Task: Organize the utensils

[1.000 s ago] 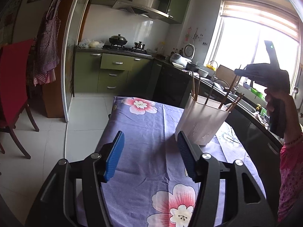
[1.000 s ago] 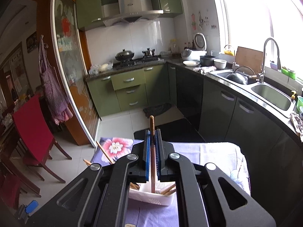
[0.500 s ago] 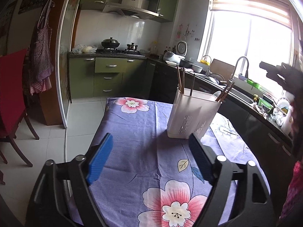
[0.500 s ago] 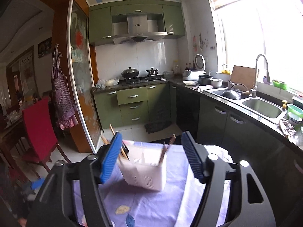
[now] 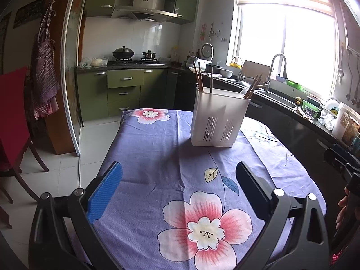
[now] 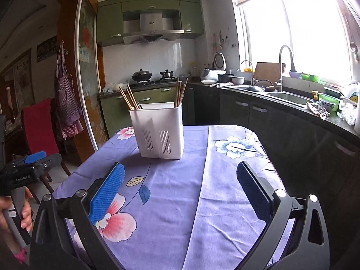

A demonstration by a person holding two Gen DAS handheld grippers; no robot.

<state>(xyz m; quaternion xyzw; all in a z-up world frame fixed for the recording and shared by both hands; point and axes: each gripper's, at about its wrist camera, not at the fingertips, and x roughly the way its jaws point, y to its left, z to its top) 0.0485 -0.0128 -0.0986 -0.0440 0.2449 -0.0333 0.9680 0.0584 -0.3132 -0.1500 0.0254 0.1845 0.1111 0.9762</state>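
Green cupboards and a bright window fill the kitchen behind your table (image 5: 157, 157), which wears a purple cloth with big flowers.

One white holder (image 5: 219, 117) stands upright on the cloth, ahead of both your tools and well apart from them. From your left tool (image 5: 178, 193) it sits ahead and a bit to the right. From your right tool (image 6: 180, 193) it sits ahead and a bit to the left. So it stands between the two, and neither tool looks clearly nearer.

The chopsticks (image 6: 129, 97) stand in the holder with their long way pointing up, and they lean out a little at the top. In the right view you can see about three at the left corner and about three more at the right corner (image 6: 181, 91). That makes about six. The exact number is hard to tell, as some sticks overlap.

Your left tool is spread wide, with nothing between its blue pads (image 5: 104, 196). Your right tool is spread just as wide and has hold of nothing too. In the right view you can also see your left hand (image 6: 23, 211) at the edge, wrapped round its handle.

No loose utensil lies on the part of the cloth you can see. I would guess the sorting is close to done. If you need a stick again, come down from above, in line with its long way.
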